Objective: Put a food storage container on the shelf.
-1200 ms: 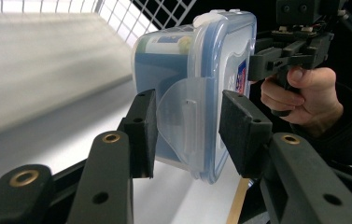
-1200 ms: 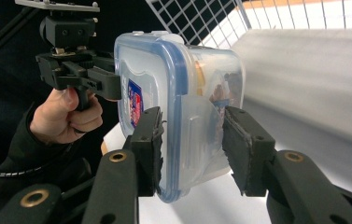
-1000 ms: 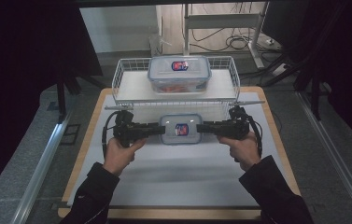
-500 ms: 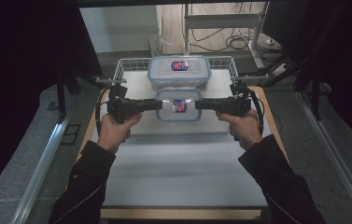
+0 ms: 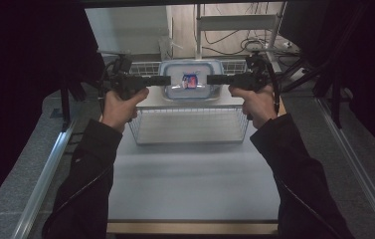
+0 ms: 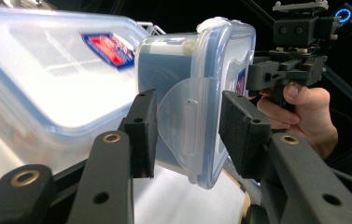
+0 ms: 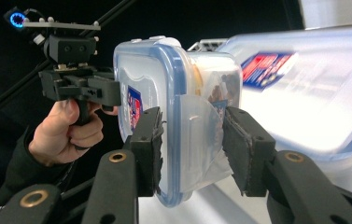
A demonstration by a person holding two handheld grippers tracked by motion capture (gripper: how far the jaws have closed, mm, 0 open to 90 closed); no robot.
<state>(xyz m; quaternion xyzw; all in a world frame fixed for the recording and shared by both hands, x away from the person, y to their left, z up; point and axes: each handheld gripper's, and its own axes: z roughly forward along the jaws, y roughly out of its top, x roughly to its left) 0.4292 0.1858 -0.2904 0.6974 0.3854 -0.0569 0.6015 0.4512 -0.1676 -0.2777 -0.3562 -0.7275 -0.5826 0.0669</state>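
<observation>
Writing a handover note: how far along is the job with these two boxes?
Done: the small container is off the table, clamped at its ends by the left gripper and right gripper. In hand: it hangs over the wire basket, above the large container. Left, probably: set it down there and release.

Two forearms in dark sleeves reach up from the near edge of the table toward its far edge, each hand gripping a black handheld gripper. The left gripper [image 5: 167,79] and right gripper [image 5: 210,78] are held level, raised above the table, pointing inward at each other. Each gripper's jaws are part closed, pads pressing a side flap between them.
</observation>
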